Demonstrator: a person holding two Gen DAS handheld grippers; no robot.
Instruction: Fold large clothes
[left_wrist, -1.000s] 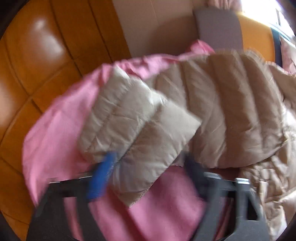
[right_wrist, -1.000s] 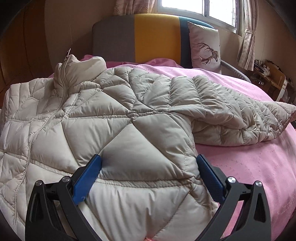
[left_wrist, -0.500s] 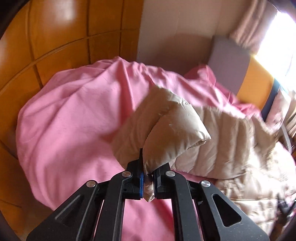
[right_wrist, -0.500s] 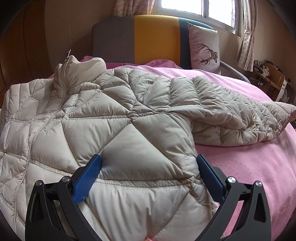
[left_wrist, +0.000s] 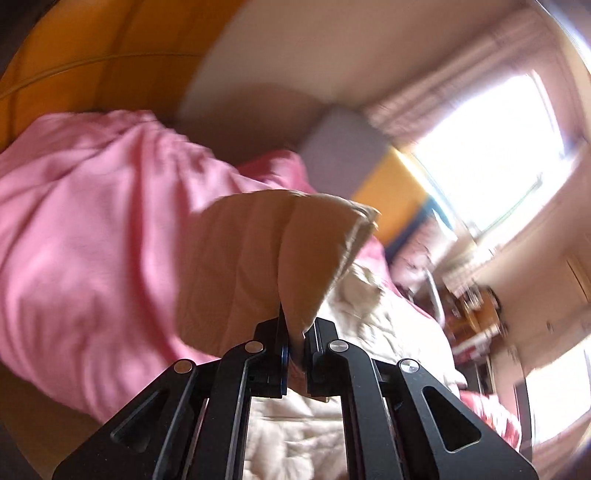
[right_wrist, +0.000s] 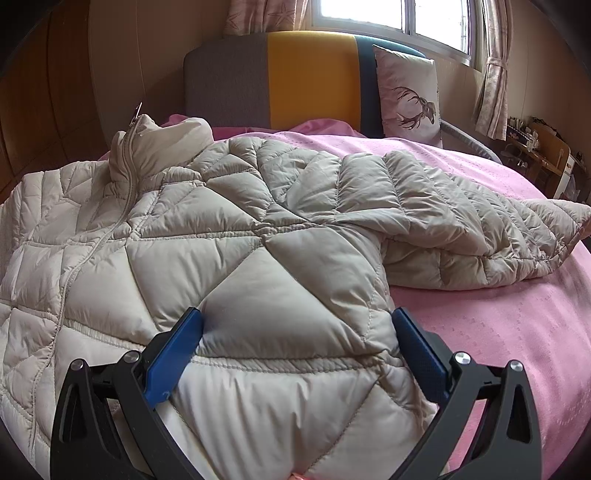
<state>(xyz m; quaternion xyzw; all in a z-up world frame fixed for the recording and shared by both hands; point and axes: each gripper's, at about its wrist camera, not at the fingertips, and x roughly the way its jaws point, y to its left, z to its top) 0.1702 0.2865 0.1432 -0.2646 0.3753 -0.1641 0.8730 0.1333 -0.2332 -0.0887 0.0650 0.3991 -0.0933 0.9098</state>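
A beige quilted puffer jacket (right_wrist: 258, 236) lies spread on a pink bed (right_wrist: 517, 314), collar and zip at the far left, one sleeve (right_wrist: 480, 221) stretched to the right. My right gripper (right_wrist: 295, 347) is open, its blue pads on either side of a bulge of the jacket's body near the hem. In the blurred left wrist view, my left gripper (left_wrist: 297, 347) is shut on the jacket's other sleeve (left_wrist: 266, 258) and holds its cuff end lifted above the pink bedding (left_wrist: 92, 240). The jacket's body (left_wrist: 369, 314) lies below it.
A grey, yellow and teal headboard (right_wrist: 288, 77) and a deer-print pillow (right_wrist: 406, 96) stand at the bed's far end. A cluttered desk (right_wrist: 543, 155) sits at the right under a window. Orange wooden panels (left_wrist: 74, 48) rise to the left of the bed.
My left gripper closed on the sleeve, lifted it and swung right toward the window side. My right gripper and the jacket under it have stayed still.
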